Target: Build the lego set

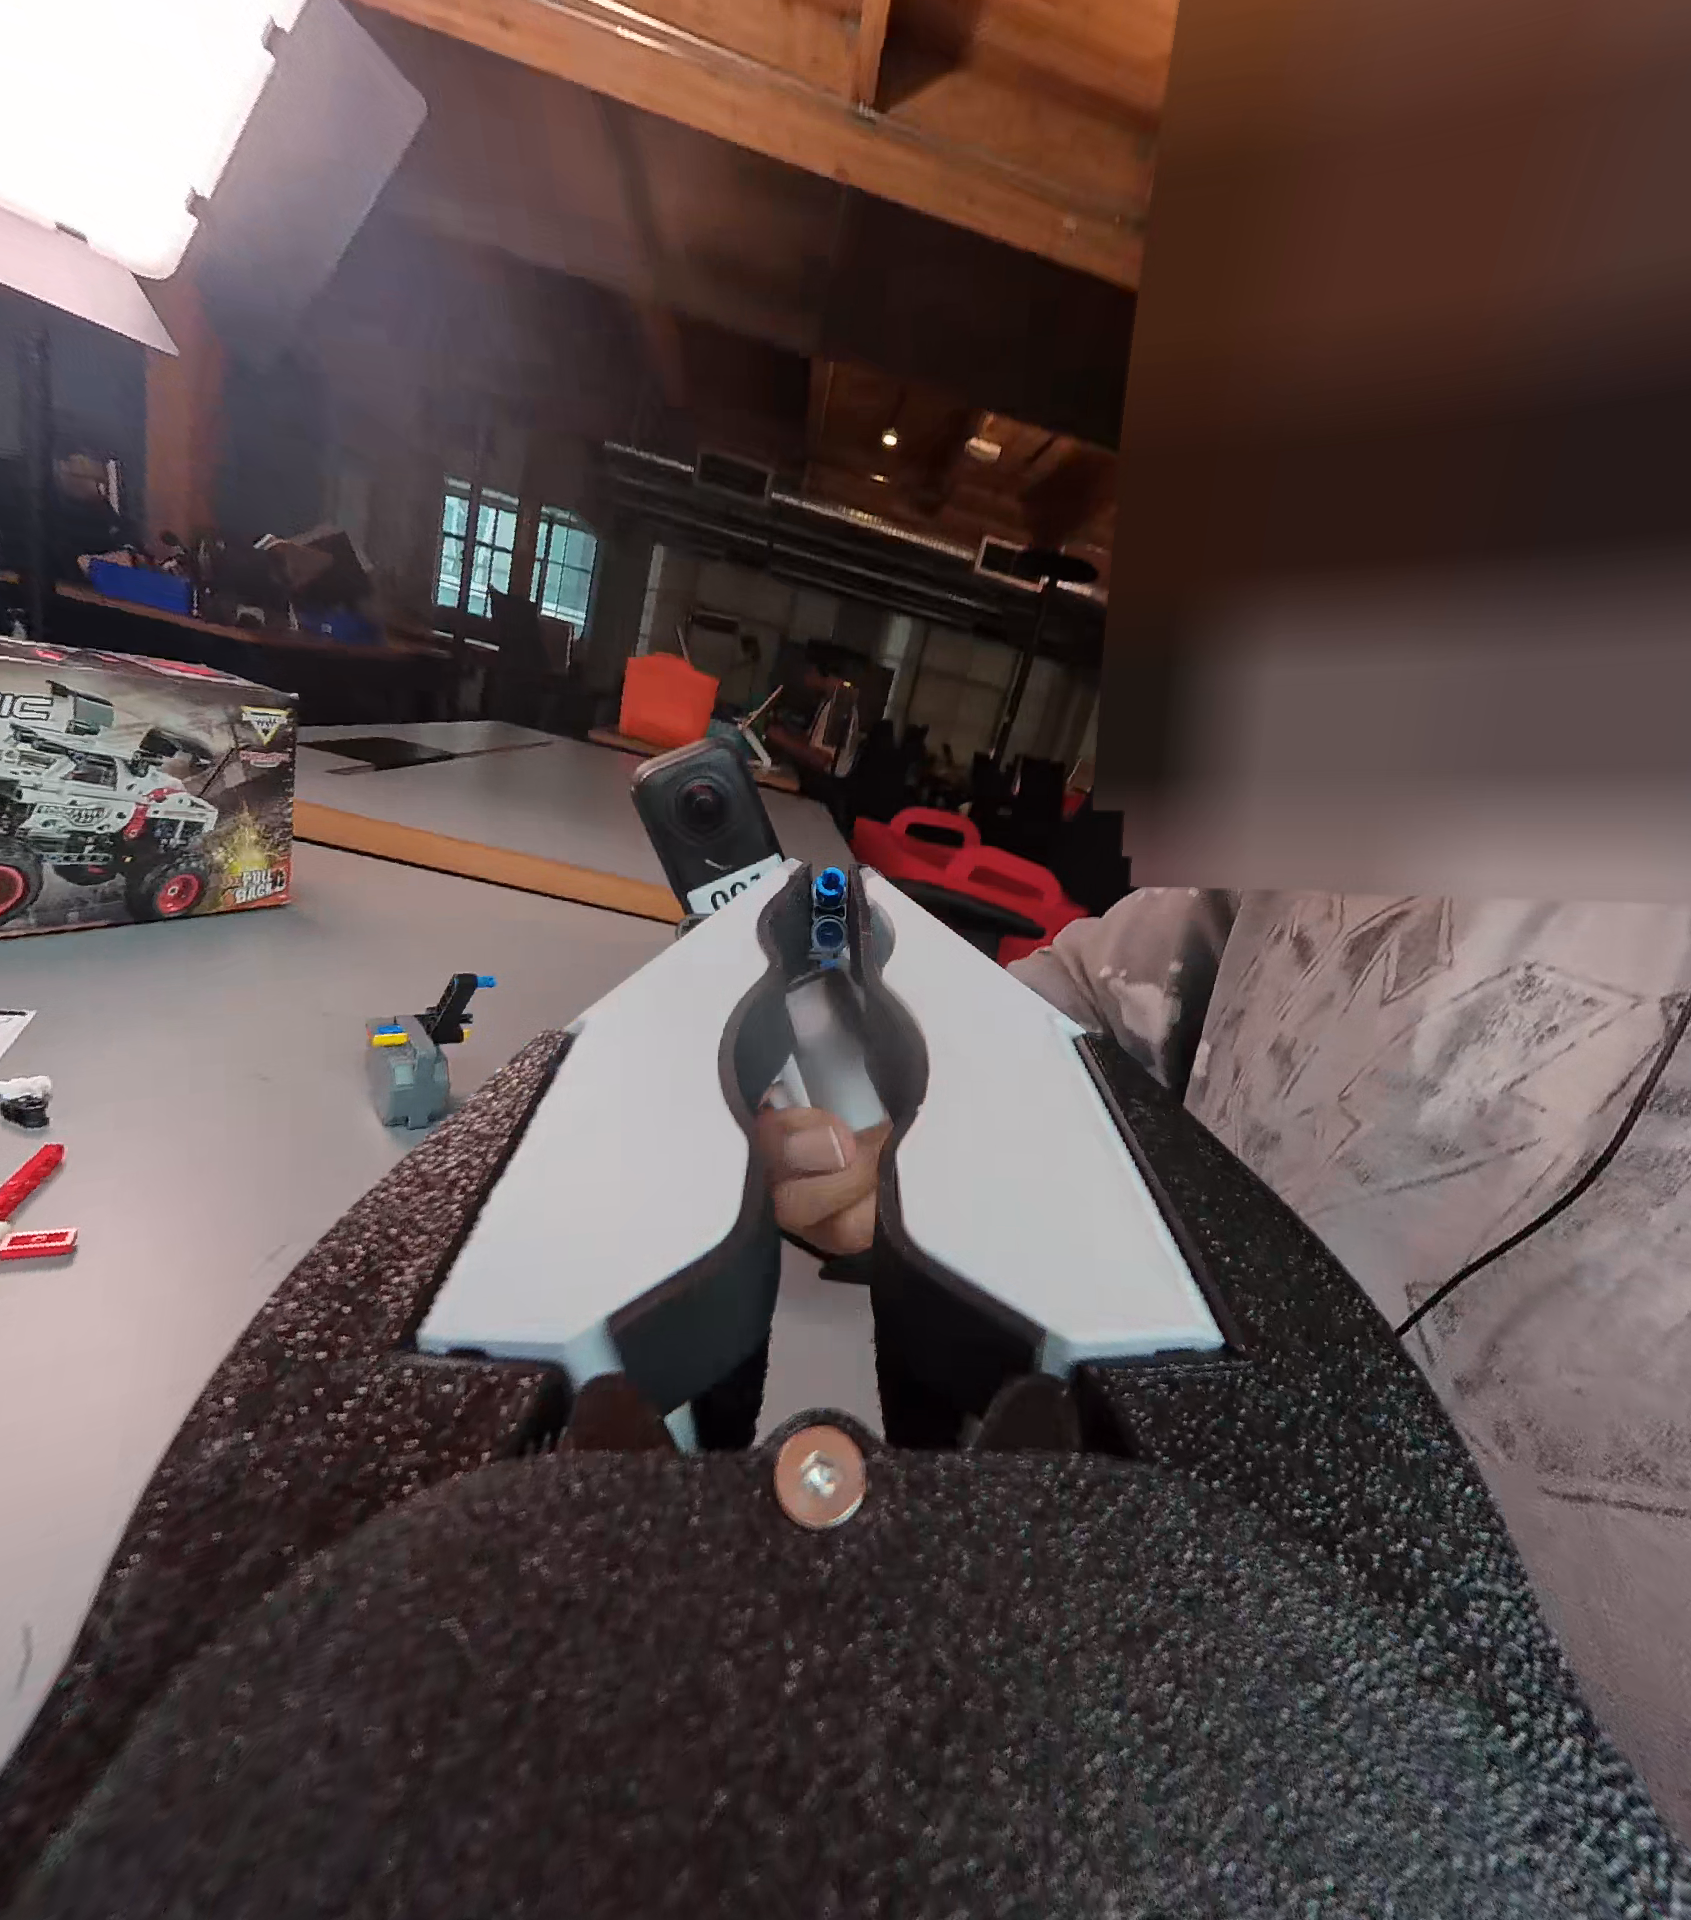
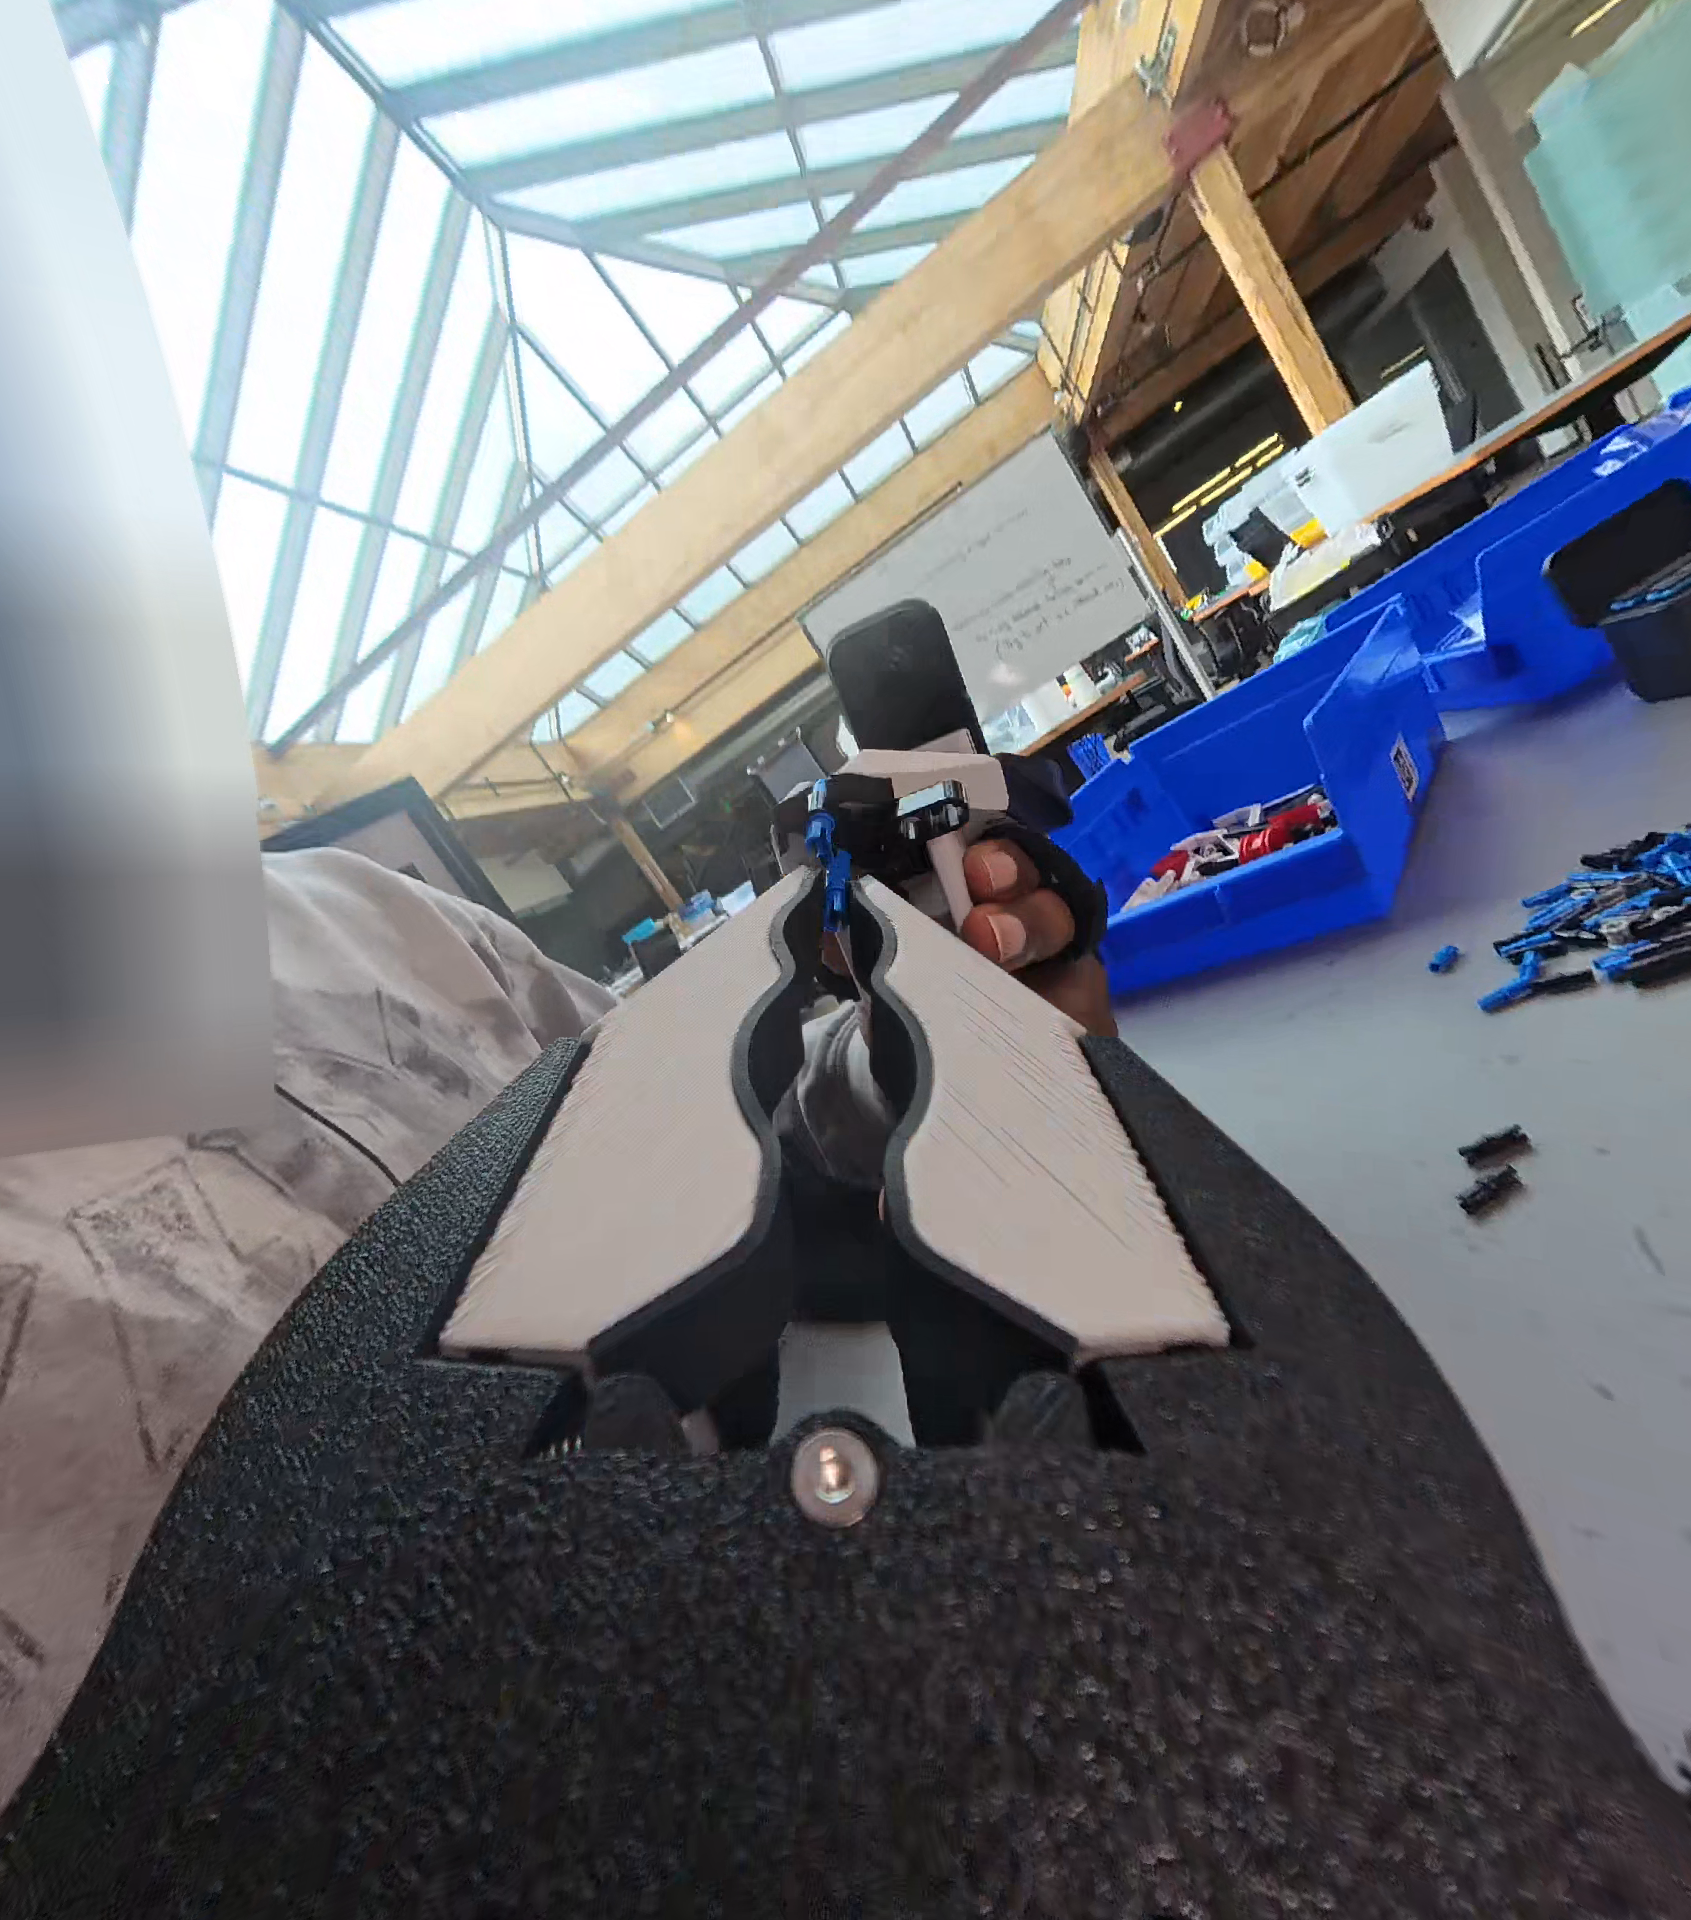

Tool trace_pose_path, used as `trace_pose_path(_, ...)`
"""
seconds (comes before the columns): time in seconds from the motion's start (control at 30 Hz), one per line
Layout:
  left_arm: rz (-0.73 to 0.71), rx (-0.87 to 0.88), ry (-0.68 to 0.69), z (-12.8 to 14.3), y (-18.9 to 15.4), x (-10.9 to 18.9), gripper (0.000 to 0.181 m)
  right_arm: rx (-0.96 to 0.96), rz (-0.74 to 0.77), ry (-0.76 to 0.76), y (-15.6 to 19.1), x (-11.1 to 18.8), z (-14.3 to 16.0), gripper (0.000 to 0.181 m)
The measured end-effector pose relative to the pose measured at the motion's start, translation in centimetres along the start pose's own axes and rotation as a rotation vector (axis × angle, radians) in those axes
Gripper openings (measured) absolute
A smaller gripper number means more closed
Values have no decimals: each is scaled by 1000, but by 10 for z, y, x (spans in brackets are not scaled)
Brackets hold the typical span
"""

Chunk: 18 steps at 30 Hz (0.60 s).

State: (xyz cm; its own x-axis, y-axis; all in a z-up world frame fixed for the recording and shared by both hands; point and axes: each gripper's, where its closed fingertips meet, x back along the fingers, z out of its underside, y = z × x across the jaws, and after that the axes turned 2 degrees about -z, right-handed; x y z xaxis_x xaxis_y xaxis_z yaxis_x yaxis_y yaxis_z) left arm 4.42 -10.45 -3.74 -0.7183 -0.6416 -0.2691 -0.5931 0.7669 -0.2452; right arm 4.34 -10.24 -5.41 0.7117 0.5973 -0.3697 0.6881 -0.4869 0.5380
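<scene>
The grey counter (image 1: 197, 1091) lies bare between the set's box (image 1: 82, 790) at far left, red pieces (image 1: 5, 1195) near its edge, and a grey assembly (image 1: 415, 1060). The left tongs (image 1: 828, 914) are narrow, pinching a black beam with blue pin (image 1: 828, 904) in the air. The right tongs (image 2: 833, 883), nearly closed, pinch a blue pin (image 2: 830, 878) against it. Blue bins (image 2: 1225, 831) and a pin heap (image 2: 1672, 883) lie rightward.

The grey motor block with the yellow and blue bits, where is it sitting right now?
In the left wrist view, the grey motor block sits on the table, just left of the left gripper, below and right of the set's box.
</scene>
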Motion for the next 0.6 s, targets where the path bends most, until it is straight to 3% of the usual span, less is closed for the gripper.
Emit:
trace_pose_path(0.13, 26, 120, -93, -12, 2, 0, 6, -60, -10, -113, 4, -6, -11, 3)
trace_pose_path(0.33, 40, 237, -173, -14, 9, 0, 6, 174, 135, -84, 0, -6, -15, 3)
trace_pose_path(0.6, 32, 382, -293, -22, 23, 0, 5, 338, 295, -133, -8, -8, -24, 5)
